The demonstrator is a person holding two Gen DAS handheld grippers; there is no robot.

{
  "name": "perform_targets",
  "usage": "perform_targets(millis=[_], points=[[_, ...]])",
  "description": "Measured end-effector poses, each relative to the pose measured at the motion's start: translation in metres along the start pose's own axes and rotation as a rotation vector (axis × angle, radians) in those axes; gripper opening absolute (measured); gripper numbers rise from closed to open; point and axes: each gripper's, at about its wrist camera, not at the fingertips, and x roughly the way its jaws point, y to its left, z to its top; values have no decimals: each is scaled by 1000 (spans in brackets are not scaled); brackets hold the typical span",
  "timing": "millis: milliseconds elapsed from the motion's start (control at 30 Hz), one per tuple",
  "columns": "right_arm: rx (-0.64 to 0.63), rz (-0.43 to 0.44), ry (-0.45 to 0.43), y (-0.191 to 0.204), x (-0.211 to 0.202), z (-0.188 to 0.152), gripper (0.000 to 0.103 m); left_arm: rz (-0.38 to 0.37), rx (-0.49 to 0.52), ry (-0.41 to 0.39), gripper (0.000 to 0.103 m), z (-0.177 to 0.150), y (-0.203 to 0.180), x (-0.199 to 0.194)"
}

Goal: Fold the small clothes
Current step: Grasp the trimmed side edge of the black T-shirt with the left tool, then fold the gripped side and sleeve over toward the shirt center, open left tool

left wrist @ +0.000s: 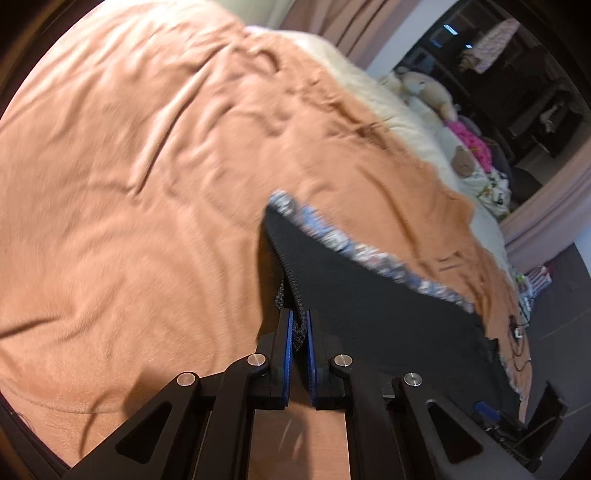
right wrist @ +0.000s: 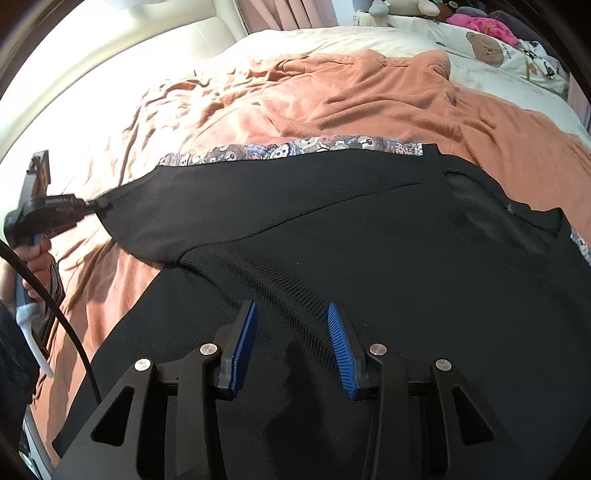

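- Left tongs (left wrist: 300, 325) are clamped on a bunched corner of the black garment (left wrist: 369, 295); the blue pads (left wrist: 289, 350) stand nearly together with dark knit cloth pinched between them.
- Right tongs (right wrist: 291, 314) stand partly apart over the same black garment (right wrist: 314, 221); its blue pads (right wrist: 341, 347) sit on either side of a ribbed fold, and the cloth between them does not look pressed.
- In the right wrist view the left tongs (right wrist: 88, 205) show at the far left, gripping the garment's outer corner, with a hand (right wrist: 35, 258) around the handle and a black cable (right wrist: 66, 325) trailing down.
- The garment lies spread flat on an orange blanket (right wrist: 332, 96), reaching from the left tongs' corner across to the right edge of the right wrist view.
- A patterned band (right wrist: 295, 147) in grey, blue and brown runs along the garment's far edge.
- The blanket is rumpled and covers most of a bed with a cream sheet (right wrist: 314, 40).
- Stuffed toys (left wrist: 428, 88) and a pink bundle (right wrist: 480, 24) lie at the far end of the bed, well apart from the garment.
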Motion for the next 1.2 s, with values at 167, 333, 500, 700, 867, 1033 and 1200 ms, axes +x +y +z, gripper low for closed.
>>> perform_targets(millis=[167,333,500,700,867,1033,1200], points=[[10,0,-2,-5,-17,-4,37,-33,66,-19,7,9,-45,-14],[40,10,-13,-16,-46,-6,39,-73,129,-24,7,10,-100,-19],[54,-14,-38,-34,-75,-13,55,-112,219,-1,7,0,-157,-17],[104,-16,-38,-57,-97,-29,56,-160,332,45,7,-21,-222,-13],[129,-11,-38,-71,-111,-38,56,-192,440,141,7,-49,-259,-5],[142,-5,-37,-78,-120,-42,56,-150,489,242,39,-68,-271,6],[125,-10,-32,-75,-119,-42,64,-91,433,201,61,-65,-248,2]])
